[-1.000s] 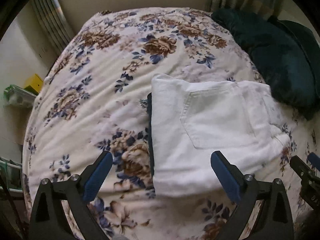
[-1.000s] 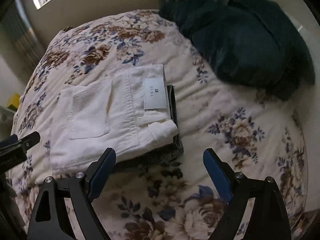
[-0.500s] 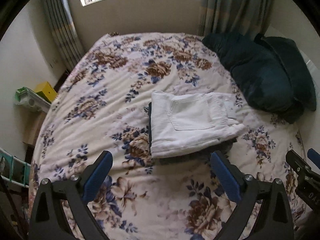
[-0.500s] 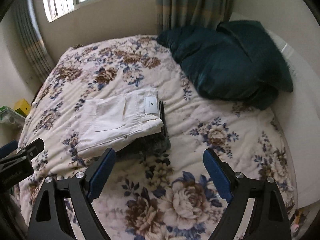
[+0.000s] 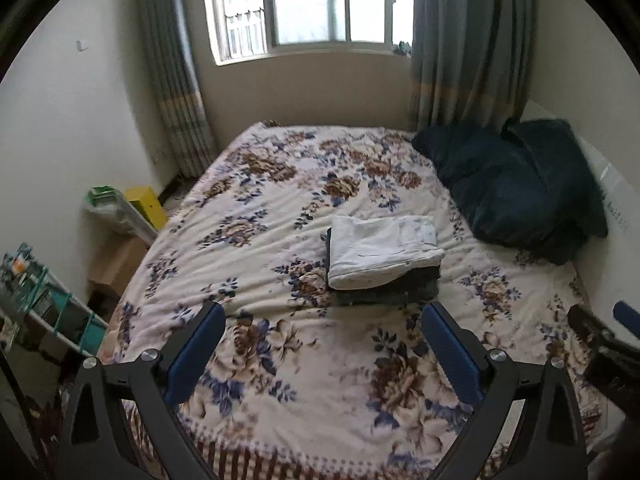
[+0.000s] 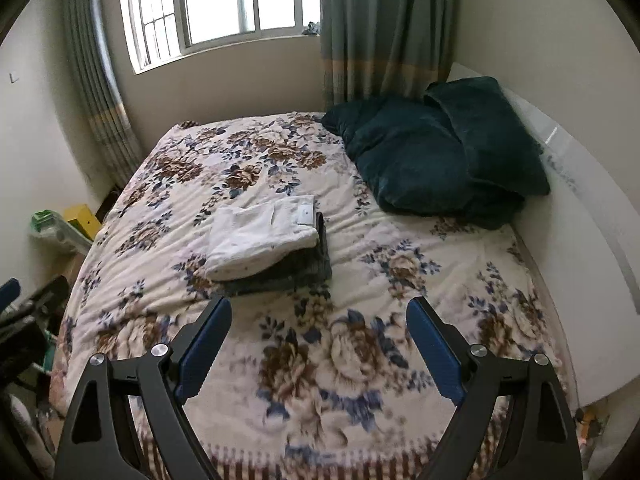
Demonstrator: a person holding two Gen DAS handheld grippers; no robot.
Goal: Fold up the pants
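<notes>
The white pants (image 5: 380, 250) lie folded in a neat rectangle on top of a folded dark garment (image 5: 394, 294) in the middle of the floral bed (image 5: 280, 208). They also show in the right wrist view (image 6: 260, 240), with the dark garment (image 6: 296, 274) under them. My left gripper (image 5: 322, 326) is open and empty, well back from the stack near the foot of the bed. My right gripper (image 6: 318, 320) is open and empty, also far back. The right gripper shows at the edge of the left wrist view (image 5: 604, 340).
Dark teal pillows (image 6: 436, 156) lie at the head on the right, by a white headboard (image 6: 592, 232). A window (image 5: 312, 4) and curtains are behind the bed. A yellow box (image 5: 146, 204) and a shelf rack (image 5: 44, 312) stand on the floor left.
Both grippers have pulled back and up from the folded stack, so the whole bed and the window now show. The pants have not moved.
</notes>
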